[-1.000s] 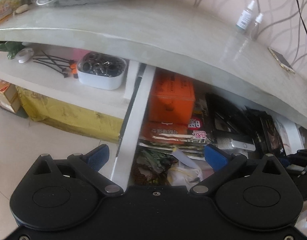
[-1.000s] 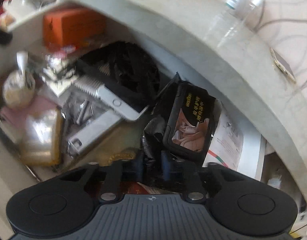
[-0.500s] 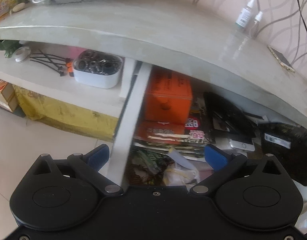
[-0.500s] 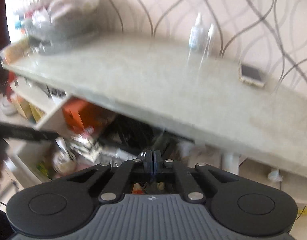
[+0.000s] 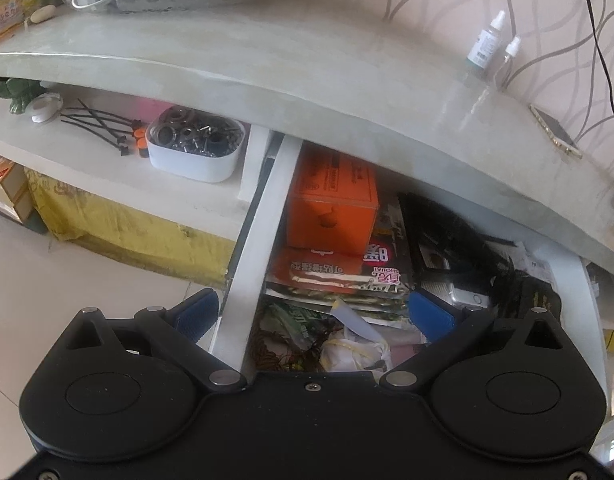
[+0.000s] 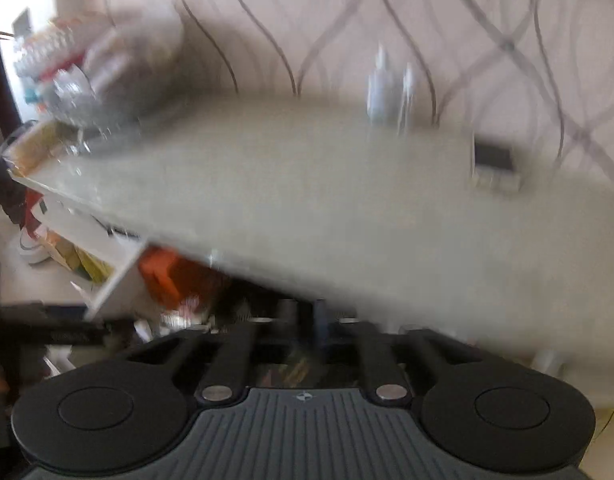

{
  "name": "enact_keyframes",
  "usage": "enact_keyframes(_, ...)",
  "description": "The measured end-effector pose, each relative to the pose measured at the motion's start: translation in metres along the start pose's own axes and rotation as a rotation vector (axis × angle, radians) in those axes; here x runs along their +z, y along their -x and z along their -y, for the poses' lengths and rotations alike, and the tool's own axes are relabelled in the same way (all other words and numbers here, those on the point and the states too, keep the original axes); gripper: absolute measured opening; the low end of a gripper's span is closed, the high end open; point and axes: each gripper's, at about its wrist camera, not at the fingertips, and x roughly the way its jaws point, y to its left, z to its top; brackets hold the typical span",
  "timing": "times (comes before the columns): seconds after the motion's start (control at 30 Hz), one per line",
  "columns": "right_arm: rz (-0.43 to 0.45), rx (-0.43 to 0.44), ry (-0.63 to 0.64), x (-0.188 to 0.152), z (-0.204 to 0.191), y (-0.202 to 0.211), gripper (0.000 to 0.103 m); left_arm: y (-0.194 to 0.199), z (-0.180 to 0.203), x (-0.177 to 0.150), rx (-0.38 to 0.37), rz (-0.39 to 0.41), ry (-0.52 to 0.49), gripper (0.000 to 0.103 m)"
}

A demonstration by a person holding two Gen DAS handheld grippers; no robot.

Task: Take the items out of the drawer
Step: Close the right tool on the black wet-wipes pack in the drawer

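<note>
The left gripper (image 5: 313, 316) hangs over the open drawer (image 5: 247, 264), its blue pads wide apart with nothing between them. Nearest, at six o'clock in the left wrist view, lies crumpled paper and plastic litter (image 5: 347, 344): light, soft, likely to slip unless pinched at a fold. Behind it, flat foil packets (image 5: 331, 276) look thin and slick; an exposed edge seems the best hold. At twelve o'clock of the drawer, the orange carton (image 5: 333, 200) is stiff and probably light, best gripped across its narrow sides. A silver phone-like device (image 5: 463, 294) sits at three o'clock, tangled under black items (image 5: 455, 232). The marble top (image 5: 307, 80) overhangs, limiting approach from above. The right gripper (image 6: 303, 312) is up by the tabletop edge, jaws opening; blur hides whether anything is between them.
</note>
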Motion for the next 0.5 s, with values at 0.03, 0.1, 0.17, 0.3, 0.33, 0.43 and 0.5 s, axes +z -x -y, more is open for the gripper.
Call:
enact_keyframes(0.03,-0.026,-0.004,-0.03,-0.009,0.0,-0.01,0.074,0.0,0.0,0.0,0.0,-0.001,0.001,0.103)
enact_keyframes(0.1,-0.065,-0.013,-0.086,-0.026,-0.003,-0.028,0.073,-0.001,-0.001,0.001,-0.001,-0.003,0.001,0.103)
enact_keyframes(0.17,-0.085,-0.041,-0.131,-0.038,-0.006,-0.041,0.074,-0.001,-0.001,0.002,-0.006,-0.007,0.001,0.103)
enact_keyframes(0.3,-0.107,-0.033,-0.263,-0.051,-0.001,-0.059,0.074,-0.002,-0.003,0.002,-0.014,-0.008,0.001,0.103)
enact_keyframes(0.33,-0.11,-0.019,-0.303,-0.054,0.002,-0.063,0.074,-0.002,-0.003,0.001,-0.015,-0.008,0.003,0.103)
enact_keyframes(0.43,-0.12,-0.001,-0.395,-0.061,0.011,-0.074,0.076,-0.002,-0.005,0.001,-0.017,-0.01,0.01,0.103)
enact_keyframes(0.5,-0.123,0.005,-0.422,-0.066,0.013,-0.083,0.079,-0.002,-0.006,0.001,-0.016,-0.01,0.013,0.103)
